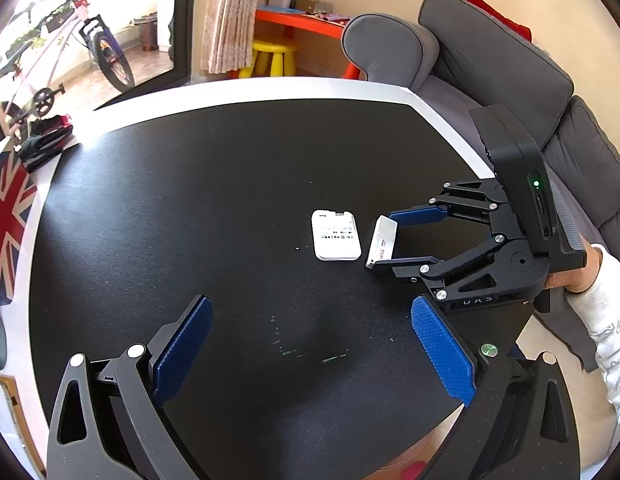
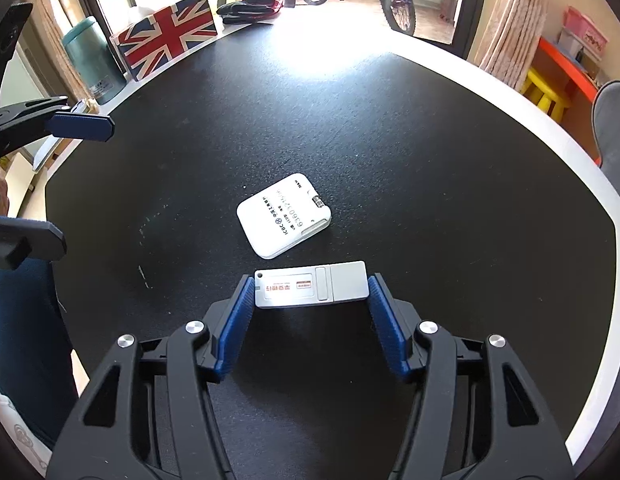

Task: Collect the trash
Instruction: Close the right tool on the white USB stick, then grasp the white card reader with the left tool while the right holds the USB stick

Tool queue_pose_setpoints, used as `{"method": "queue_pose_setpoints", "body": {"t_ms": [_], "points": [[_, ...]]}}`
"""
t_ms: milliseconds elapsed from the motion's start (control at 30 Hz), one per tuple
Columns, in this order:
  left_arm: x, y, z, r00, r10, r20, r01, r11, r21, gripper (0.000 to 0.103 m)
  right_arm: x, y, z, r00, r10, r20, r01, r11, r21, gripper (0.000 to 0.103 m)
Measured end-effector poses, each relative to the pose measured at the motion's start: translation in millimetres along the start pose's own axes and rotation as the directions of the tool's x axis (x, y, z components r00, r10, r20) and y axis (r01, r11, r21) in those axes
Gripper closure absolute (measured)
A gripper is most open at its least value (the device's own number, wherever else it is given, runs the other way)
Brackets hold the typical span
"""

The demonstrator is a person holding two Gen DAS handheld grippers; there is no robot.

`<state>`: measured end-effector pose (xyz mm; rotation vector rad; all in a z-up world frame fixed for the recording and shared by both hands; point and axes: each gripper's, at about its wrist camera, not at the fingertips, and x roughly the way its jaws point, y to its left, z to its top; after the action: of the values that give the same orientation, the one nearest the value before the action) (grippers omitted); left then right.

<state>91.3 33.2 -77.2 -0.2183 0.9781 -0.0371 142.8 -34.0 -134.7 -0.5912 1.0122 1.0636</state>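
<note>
Your right gripper point(image 2: 312, 292) has its jaws closed on the ends of a slim white stick point(image 2: 311, 285), which sits low over the black tabletop point(image 2: 430, 160); whether it touches the surface you cannot tell. Just beyond it lies a flat white card-shaped device point(image 2: 283, 216), its small print hard to read. Your left gripper point(image 1: 310, 356) hangs empty with jaws wide apart. Your right hand point(image 1: 574, 276) is mostly hidden behind the gripper body.

A Union Jack box point(image 2: 165, 38) and teal canister point(image 2: 91, 60) edge the table point(image 2: 430, 120).
</note>
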Motion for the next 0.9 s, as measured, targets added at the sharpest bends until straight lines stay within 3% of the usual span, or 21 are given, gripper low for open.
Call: {"method": "queue_pose_setpoints", "body": {"t_ms": [267,633,900], "points": [[7,-1,6,1.000,0.001,-0.004,-0.001,1.000,0.004,0.008,-10,0,-2,1.000,-0.011,0.020,0.011,1.000,0.024,0.046],[30,-15,24,1.000,0.003,-0.025,-0.002,1.000,0.022,0.008,-42,-19,-12,0.998,-0.060,0.001,0.059,0.977,0.206,0.045],[60,-25,34,0.997,0.041,-0.059,-0.039,0.999,0.031,0.008,-62,-31,-25,0.995,-0.100,0.002,0.096,0.963,0.252,0.045]]}}
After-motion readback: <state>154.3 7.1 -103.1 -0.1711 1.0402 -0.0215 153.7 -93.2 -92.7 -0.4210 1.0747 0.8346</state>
